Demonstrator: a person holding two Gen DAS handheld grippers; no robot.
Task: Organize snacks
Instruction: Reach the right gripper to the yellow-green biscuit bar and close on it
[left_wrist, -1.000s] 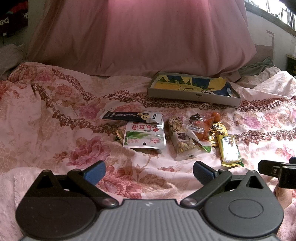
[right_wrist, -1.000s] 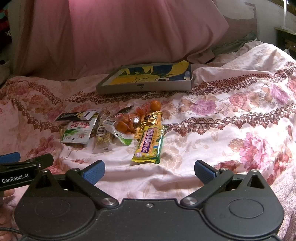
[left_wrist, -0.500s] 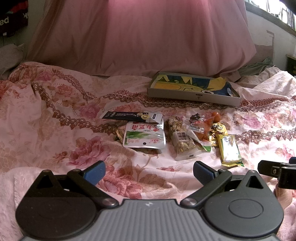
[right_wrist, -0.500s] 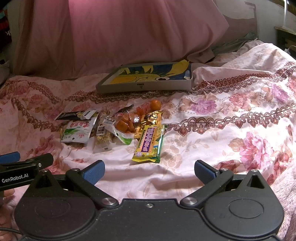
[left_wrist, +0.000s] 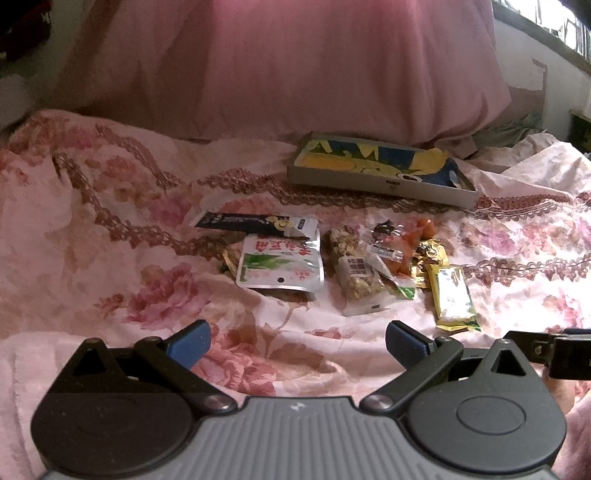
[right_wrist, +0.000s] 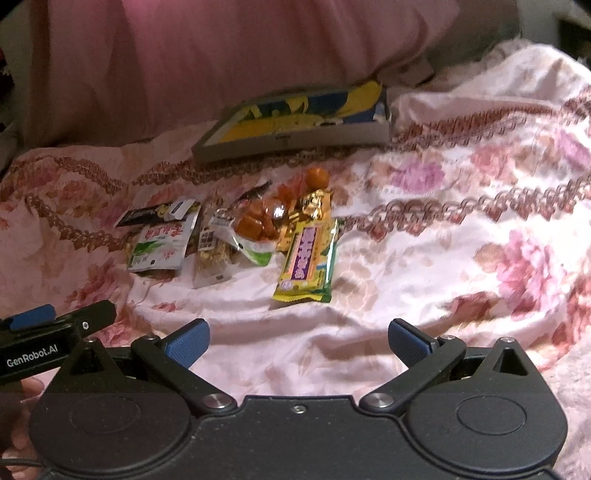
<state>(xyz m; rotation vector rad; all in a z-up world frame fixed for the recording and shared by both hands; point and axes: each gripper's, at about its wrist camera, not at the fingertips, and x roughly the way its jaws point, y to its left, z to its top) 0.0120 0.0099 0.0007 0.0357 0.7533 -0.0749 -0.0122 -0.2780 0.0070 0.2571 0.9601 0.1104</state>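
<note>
Your left gripper (left_wrist: 297, 341) hung low over the floral bedspread (left_wrist: 110, 258), fingers spread wide, holding nothing. Your right gripper (right_wrist: 298, 341) was the same, fingers apart and empty. The snacks lay bunched ahead: green-and-white pouch (left_wrist: 280, 264), nut bar (left_wrist: 356, 275), orange candies (right_wrist: 258, 223), yellow bar (right_wrist: 308, 258) nearest. Beyond them sat the shallow box (right_wrist: 295, 140).

We are in a bedroom at home. We see a bed with a flowery pink blanket (left_wrist: 110, 229) and a big pink cover (left_wrist: 295, 66) behind it.
</note>
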